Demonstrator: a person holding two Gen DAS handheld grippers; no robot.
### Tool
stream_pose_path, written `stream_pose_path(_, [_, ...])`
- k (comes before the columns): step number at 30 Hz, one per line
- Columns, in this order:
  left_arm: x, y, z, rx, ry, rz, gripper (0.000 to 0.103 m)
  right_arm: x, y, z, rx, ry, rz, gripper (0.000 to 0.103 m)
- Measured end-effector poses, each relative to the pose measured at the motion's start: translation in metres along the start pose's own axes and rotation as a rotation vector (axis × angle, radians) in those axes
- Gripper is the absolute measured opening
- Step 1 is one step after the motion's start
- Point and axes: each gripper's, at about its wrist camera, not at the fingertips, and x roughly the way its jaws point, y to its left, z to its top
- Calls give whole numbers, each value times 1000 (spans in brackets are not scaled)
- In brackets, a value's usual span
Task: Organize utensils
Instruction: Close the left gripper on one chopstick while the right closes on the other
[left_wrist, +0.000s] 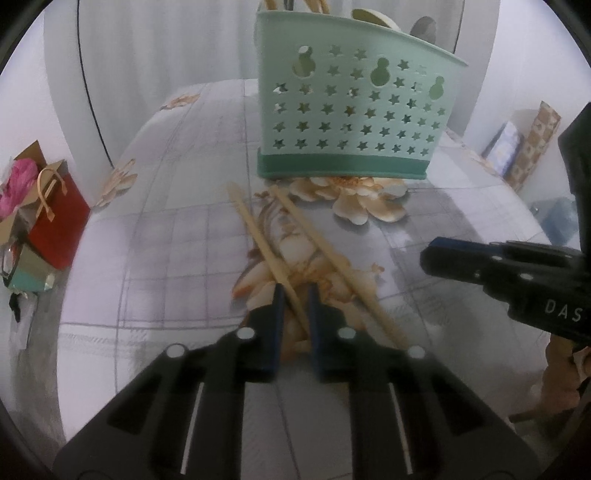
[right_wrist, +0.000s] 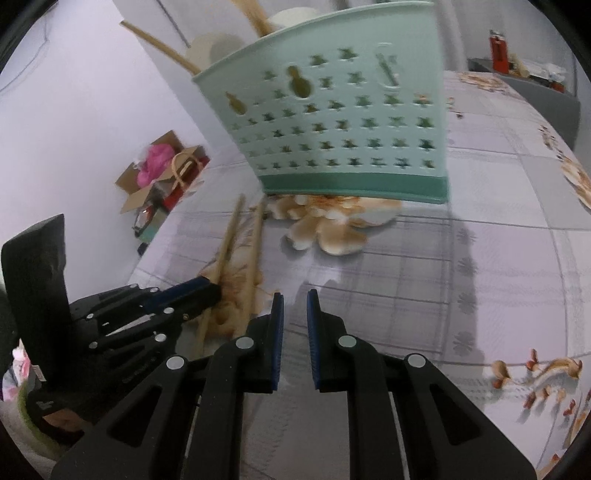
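Observation:
A mint-green basket (left_wrist: 351, 110) (right_wrist: 332, 129) with star-shaped holes stands on the flowered tablecloth and holds wooden utensils and spoons. Two wooden chopsticks lie in front of it. One chopstick (left_wrist: 255, 229) (right_wrist: 231, 240) runs slantwise between the pads of my left gripper (left_wrist: 295, 291) (right_wrist: 207, 291), which is shut on it near its lower end. The other chopstick (left_wrist: 314, 236) (right_wrist: 255, 251) lies free just to the right, crossing under the right finger. My right gripper (right_wrist: 295, 295) (left_wrist: 428, 258) hovers to the right of the chopsticks, its jaws a narrow gap apart with nothing between them.
The table's left edge (left_wrist: 122, 155) drops off to a red paper bag (left_wrist: 59, 221) and a cardboard box (right_wrist: 147, 184) with pink stuff on the floor. Boxes (left_wrist: 532, 147) lean at the right wall. A grey shelf (right_wrist: 535, 85) stands beyond the table's far side.

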Motion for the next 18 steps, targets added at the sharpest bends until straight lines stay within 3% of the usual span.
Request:
stream_pose_path(3, [-2,5,-2,-12,10,7,9,8,11,5,-39,31,21,14])
stream_pose_path(6, [-5,12,-4,-36,20,12,7,19,22,8,-88,62,35,25])
stream_pose_path(11, [-8,22,-7,-64,28,19,5,35,36,7,-173,101,-8,25])
stream_pose_path(18, [-8,26,-7,-77,31,20,5,38,48,5,-250,89,-65,23])
